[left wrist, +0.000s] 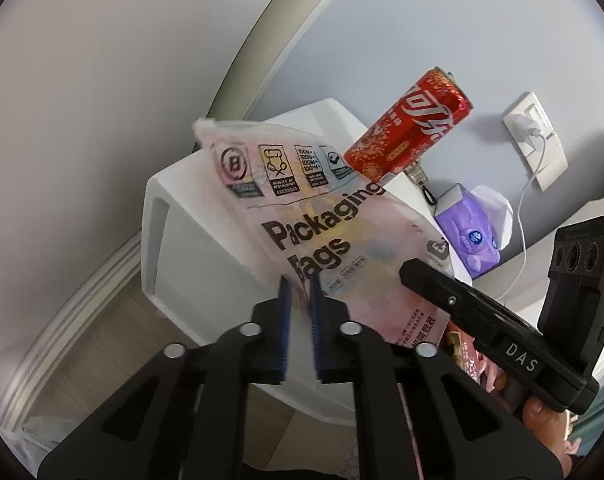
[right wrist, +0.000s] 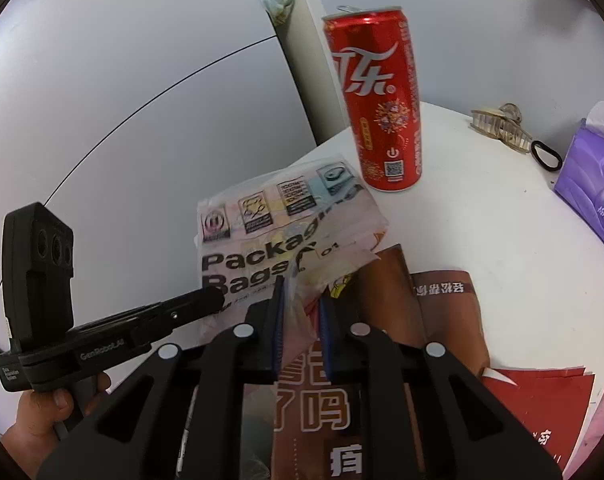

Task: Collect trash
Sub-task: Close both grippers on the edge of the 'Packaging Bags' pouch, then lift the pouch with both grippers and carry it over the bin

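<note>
Packaging bag (left wrist: 321, 216), left wrist view: translucent pinkish plastic printed "Packaging Bags", lying over the edge of the white table (left wrist: 182, 216); left gripper (left wrist: 300, 308) has its blue pads close together with a lower fold of the bag between them, firm pinch or not I cannot tell; red cola can (left wrist: 409, 124) stands on the table just behind the bag's top corner; purple tissue pack (left wrist: 471, 240) further back, wall socket (left wrist: 535, 140) with a white cable only shows here; right gripper (left wrist: 415, 270) comes in from the right beside the bag.

Right wrist view: same bag (right wrist: 278, 232) crumpled on the white round table (right wrist: 481, 208); right gripper (right wrist: 300, 300) jaws narrow, bunched bag plastic between the pads; left gripper (right wrist: 210, 298) touches the bag's left edge; can (right wrist: 377, 100) upright, just beyond the bag; only here: brown leaflets (right wrist: 441, 300) and a red paper (right wrist: 541, 408) under and beside the bag, hair claw (right wrist: 499, 124), black hair tie (right wrist: 545, 154), tissue pack (right wrist: 593, 196) at right.
</note>
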The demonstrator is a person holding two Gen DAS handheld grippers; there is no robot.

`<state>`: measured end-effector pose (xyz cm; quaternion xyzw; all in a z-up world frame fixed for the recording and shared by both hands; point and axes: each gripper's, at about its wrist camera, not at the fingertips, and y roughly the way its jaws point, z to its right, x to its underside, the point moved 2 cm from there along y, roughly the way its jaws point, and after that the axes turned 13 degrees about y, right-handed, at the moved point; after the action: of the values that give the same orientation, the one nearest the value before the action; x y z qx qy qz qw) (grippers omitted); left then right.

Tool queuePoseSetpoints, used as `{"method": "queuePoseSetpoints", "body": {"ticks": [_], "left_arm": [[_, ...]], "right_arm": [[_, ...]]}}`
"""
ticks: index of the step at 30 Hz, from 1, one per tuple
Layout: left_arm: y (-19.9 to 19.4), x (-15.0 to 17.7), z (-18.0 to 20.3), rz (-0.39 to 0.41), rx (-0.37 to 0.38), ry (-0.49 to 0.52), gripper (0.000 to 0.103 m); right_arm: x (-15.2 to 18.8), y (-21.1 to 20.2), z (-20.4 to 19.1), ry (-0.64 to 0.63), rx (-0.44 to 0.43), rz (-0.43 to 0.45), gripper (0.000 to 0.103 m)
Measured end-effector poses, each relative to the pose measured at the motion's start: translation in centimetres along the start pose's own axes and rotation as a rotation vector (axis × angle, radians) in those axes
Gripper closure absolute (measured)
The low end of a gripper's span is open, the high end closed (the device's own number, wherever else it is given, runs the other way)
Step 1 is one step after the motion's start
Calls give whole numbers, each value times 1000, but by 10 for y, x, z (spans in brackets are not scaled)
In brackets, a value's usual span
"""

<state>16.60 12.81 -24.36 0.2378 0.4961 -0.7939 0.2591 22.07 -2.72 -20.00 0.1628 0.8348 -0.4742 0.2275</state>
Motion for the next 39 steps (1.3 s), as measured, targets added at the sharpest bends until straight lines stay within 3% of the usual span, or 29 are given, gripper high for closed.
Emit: {"method": "queuePoseSetpoints", "body": {"ticks": [9,20,30,39], "left_arm": [[-22,-6,11,47,-12,35,102],[-87,3,19,115,-59,50,102],[-168,52,4,156,-156,24,102],[-232,126,-32,159,-249,-55,102]], "right_arm": [[4,-21,-14,-24,-18,41,89],[18,-59,-56,-93,-71,73,89],[67,-73,-114,-185,-145,40,89],[134,-64,-168,-278,-187,-39,89]]}}
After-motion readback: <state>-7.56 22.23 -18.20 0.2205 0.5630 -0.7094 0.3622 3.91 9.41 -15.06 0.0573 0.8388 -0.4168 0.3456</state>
